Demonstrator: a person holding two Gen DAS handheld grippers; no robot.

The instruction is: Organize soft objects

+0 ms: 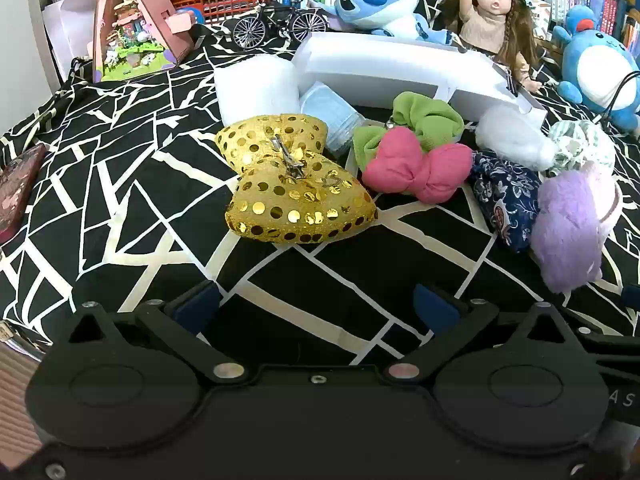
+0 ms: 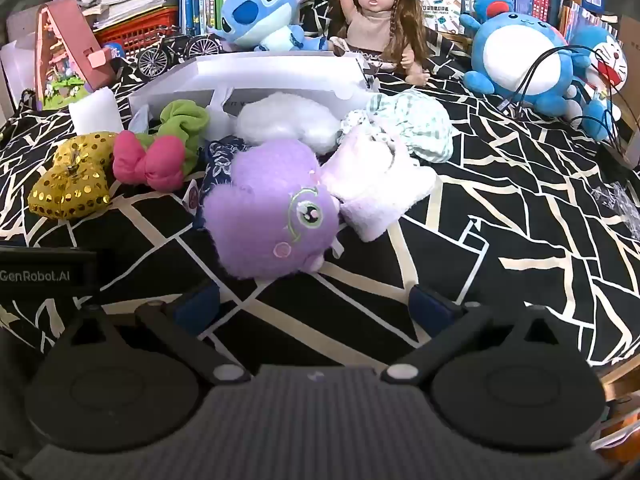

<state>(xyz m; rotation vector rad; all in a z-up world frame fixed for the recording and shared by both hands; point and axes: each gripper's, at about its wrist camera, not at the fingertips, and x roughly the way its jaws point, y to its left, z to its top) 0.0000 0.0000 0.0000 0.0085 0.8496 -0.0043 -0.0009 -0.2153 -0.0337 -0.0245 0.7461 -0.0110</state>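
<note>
Soft items lie on a black-and-white cloth in front of a white box. A gold sequin bow lies ahead of my left gripper, which is open and empty. Beside it are a pink bow, a green scrunchie, a blue floral pouch and a purple plush. In the right wrist view the purple plush lies just ahead of my open, empty right gripper, with a pale pink plush, a white fluffy item and a green checked scrunchie behind.
A doll, a Stitch plush, blue plush toys, a model bicycle and a pink toy house stand at the back before bookshelves. Cables run at the right. A phone lies at the left.
</note>
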